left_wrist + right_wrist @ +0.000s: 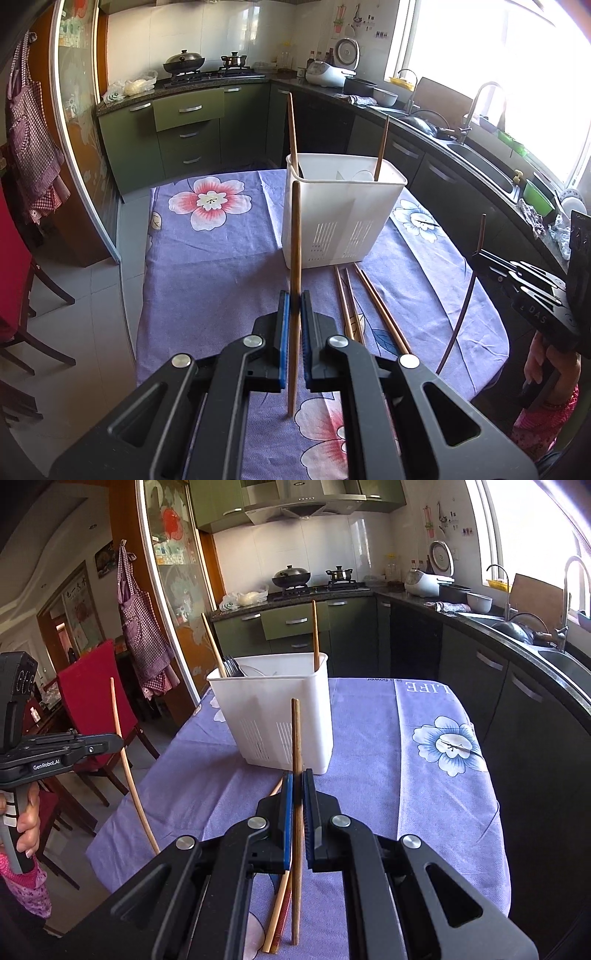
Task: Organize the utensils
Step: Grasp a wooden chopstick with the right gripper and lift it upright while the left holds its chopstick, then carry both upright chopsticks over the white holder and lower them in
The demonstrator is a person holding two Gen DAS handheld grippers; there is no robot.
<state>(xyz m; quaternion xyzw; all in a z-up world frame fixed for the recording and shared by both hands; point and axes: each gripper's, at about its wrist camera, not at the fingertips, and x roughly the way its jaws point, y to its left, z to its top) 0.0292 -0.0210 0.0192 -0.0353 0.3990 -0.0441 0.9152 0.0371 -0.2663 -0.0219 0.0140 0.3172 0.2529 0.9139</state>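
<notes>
Each hand-held gripper (295,301) (297,786) is clamped on a chopstick (295,236) (296,738); next, tip them into the bin (343,206) ahead

Both claws (295,299) (297,779) clamped tight.

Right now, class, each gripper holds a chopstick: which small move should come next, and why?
Probably carry the right gripper forward over the caddy: its chopstick stands upright, clamped, short of the rim, and two already stand inside.
</notes>
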